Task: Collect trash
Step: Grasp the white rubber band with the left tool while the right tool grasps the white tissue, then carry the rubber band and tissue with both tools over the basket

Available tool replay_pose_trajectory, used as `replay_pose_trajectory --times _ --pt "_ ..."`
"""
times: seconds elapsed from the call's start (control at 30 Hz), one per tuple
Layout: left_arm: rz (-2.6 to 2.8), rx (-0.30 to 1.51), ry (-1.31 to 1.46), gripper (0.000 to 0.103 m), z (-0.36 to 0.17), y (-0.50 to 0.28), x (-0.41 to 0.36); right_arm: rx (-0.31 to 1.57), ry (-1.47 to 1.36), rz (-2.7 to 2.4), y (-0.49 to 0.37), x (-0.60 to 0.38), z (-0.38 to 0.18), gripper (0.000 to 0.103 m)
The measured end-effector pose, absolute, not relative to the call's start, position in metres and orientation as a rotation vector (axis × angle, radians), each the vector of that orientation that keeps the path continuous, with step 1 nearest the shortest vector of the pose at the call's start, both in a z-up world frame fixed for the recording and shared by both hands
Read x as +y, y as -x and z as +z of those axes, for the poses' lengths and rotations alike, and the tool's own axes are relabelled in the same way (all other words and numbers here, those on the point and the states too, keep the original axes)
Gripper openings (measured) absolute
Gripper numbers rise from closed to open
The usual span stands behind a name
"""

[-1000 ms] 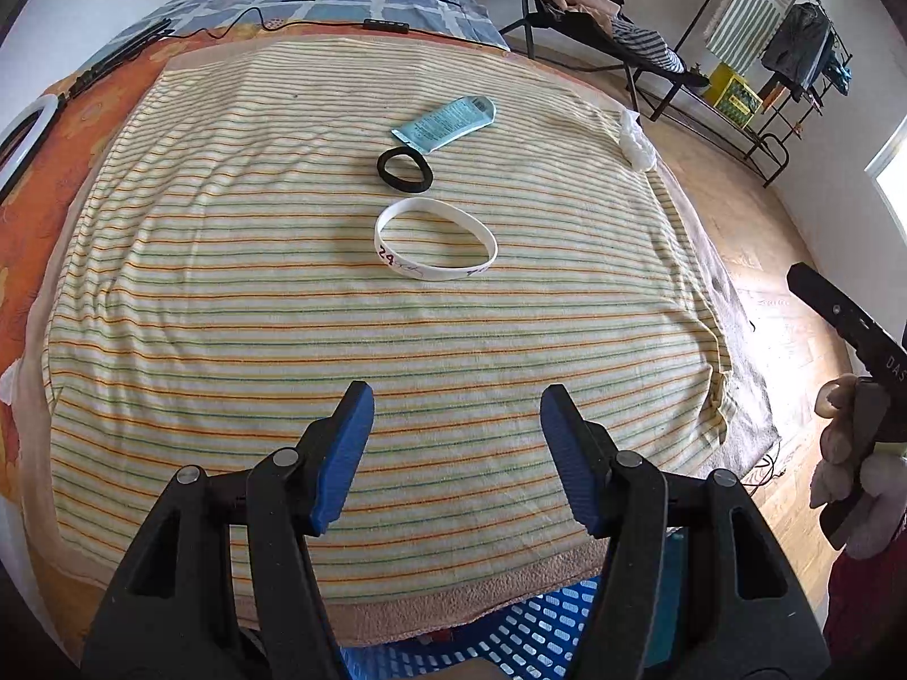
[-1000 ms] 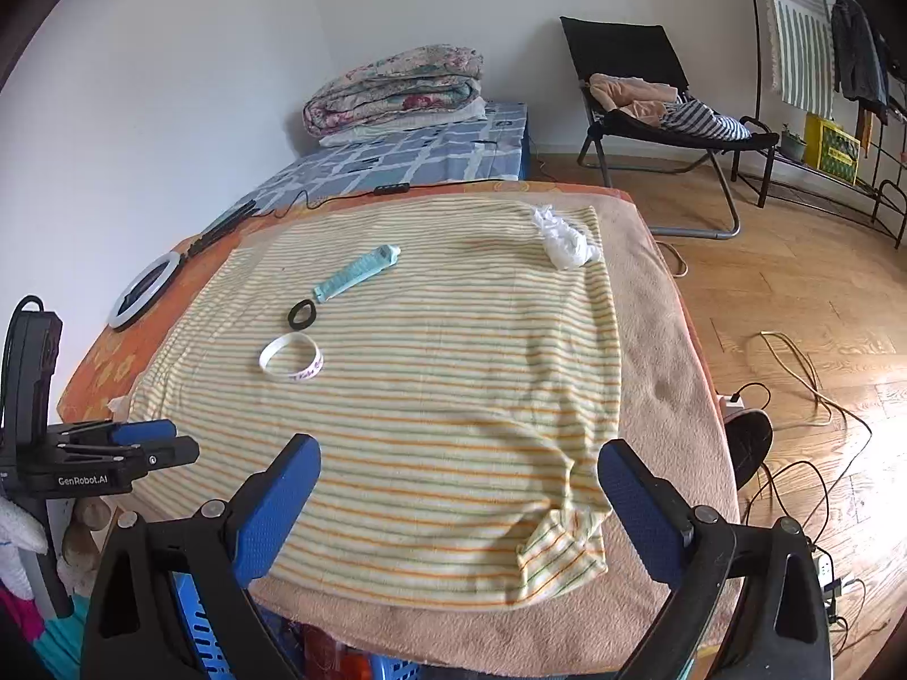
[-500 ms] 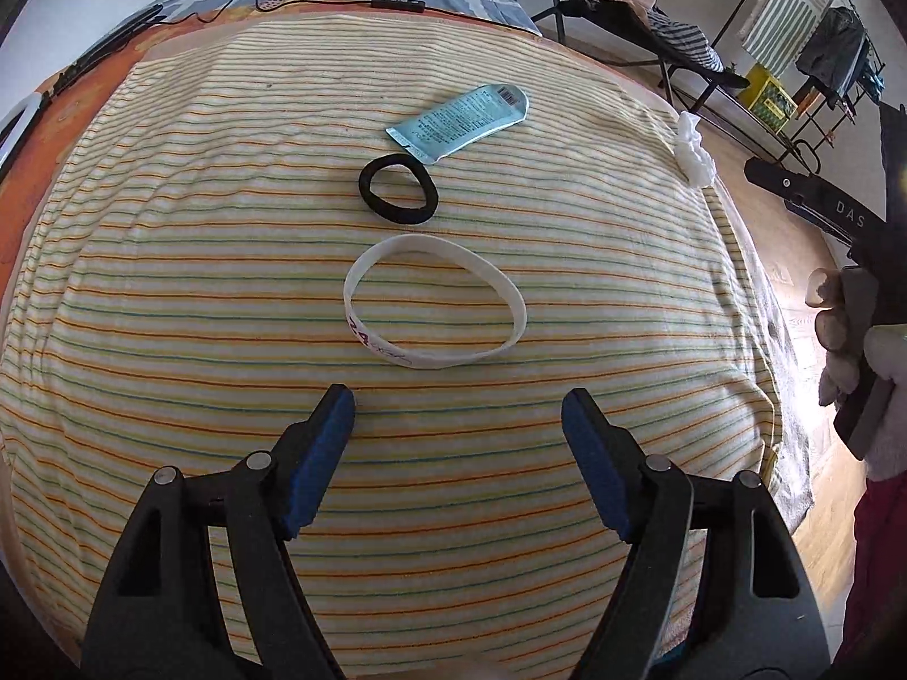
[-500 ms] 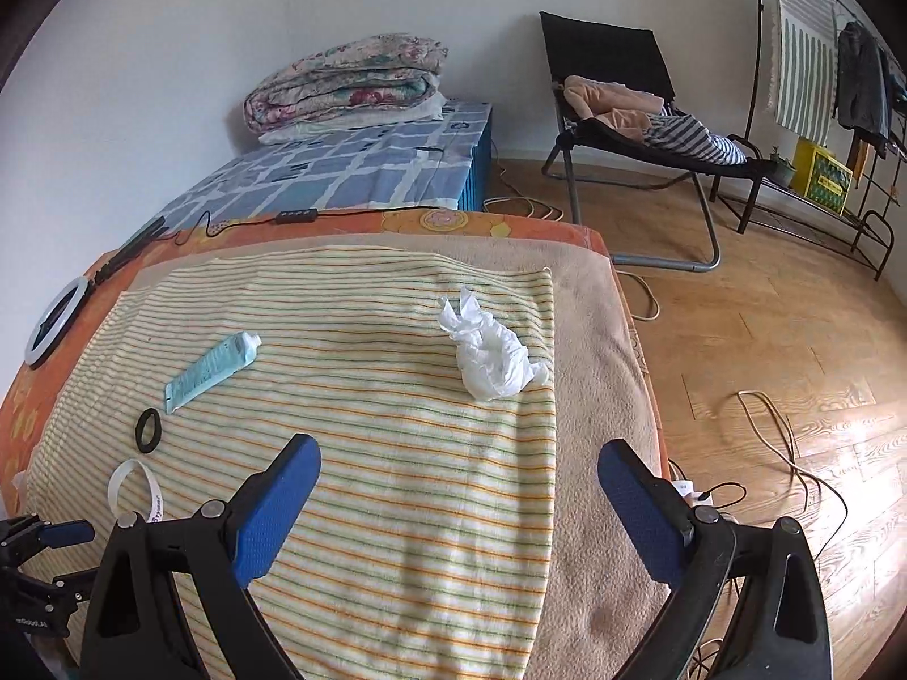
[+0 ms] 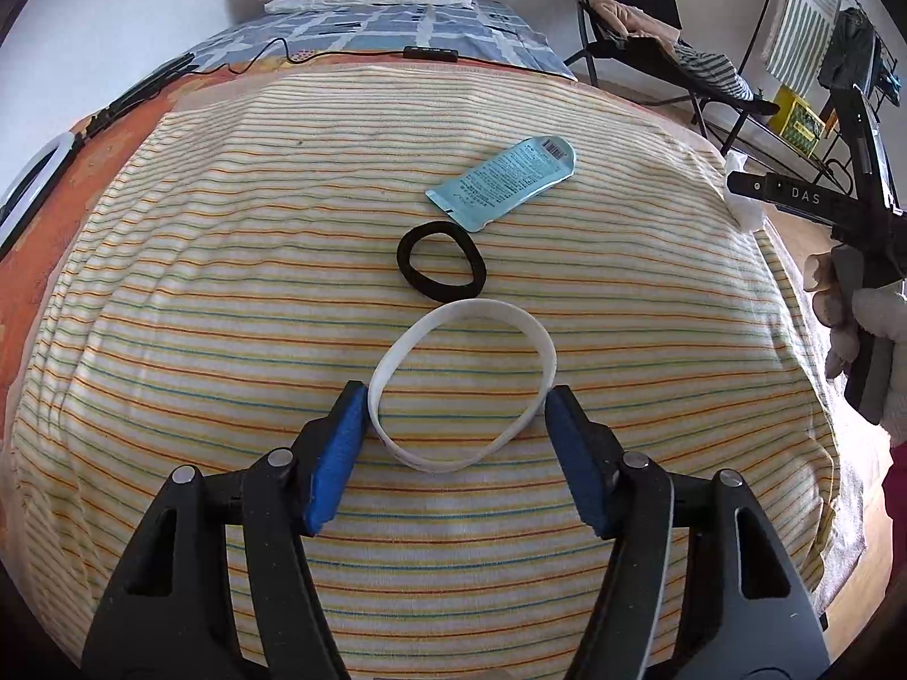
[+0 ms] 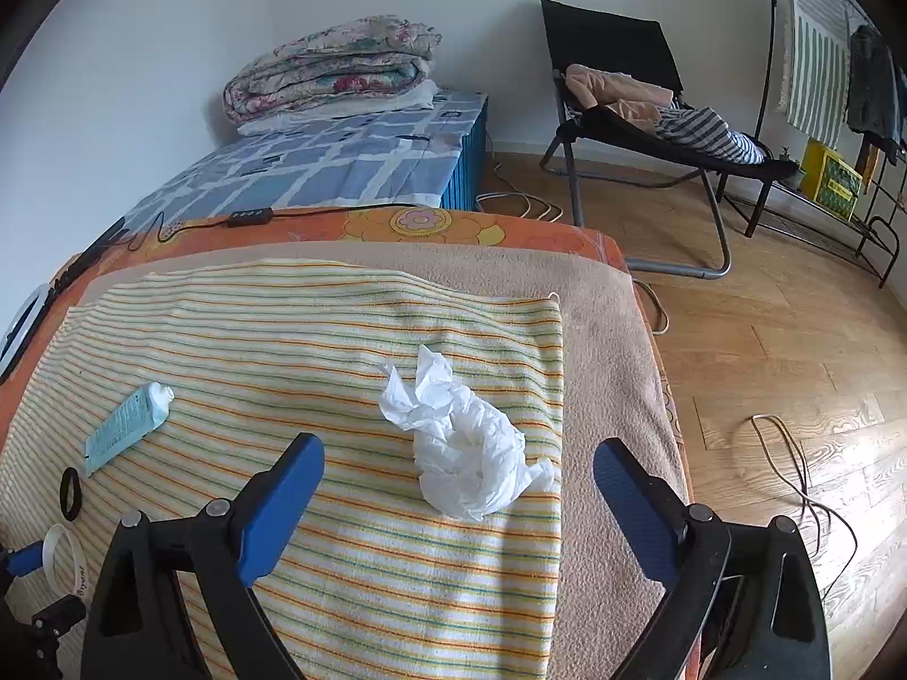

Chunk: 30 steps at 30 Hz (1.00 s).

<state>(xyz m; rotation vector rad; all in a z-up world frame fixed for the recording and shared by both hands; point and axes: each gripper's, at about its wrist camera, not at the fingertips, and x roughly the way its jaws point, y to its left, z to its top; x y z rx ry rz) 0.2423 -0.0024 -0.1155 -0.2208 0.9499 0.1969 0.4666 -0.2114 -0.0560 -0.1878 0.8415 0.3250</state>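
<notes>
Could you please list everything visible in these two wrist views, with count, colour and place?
white rubber wristband: 1, white, on the striped towel between the left gripper's fingers
black elastic hair tie: 1, black, just beyond the wristband
flattened light-blue tube: 1, light blue, beyond the hair tie
crumpled white tissue: 1, white, near the towel's right edge, ahead of the right gripper
striped towel: 1, cream with orange and green stripes, over the bed
folded floral quilt: 1, pink-patterned, far end by the wall
black folding chair: 1, black, clothes on it
left gripper: 1, black with blue pads, jaws closing around the wristband, not yet pressing
right gripper: 1, same colours, jaws closing, tissue just ahead
</notes>
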Motion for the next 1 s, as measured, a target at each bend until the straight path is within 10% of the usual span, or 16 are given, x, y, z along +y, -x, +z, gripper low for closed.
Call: replay_pose_trajectory --times 0.4,1.0 --pt "0.189 0.925 0.260 0.011 -0.113 -0.241 0.009 0.920 0.115 0.378 -0.485 -0.225 -0.072 0.033" --pt "0.186 0.891 0.294 0.004 -0.090 -0.204 0.016 0.824 0.097 0.493 -0.415 -0.216 -0.019 0.027"
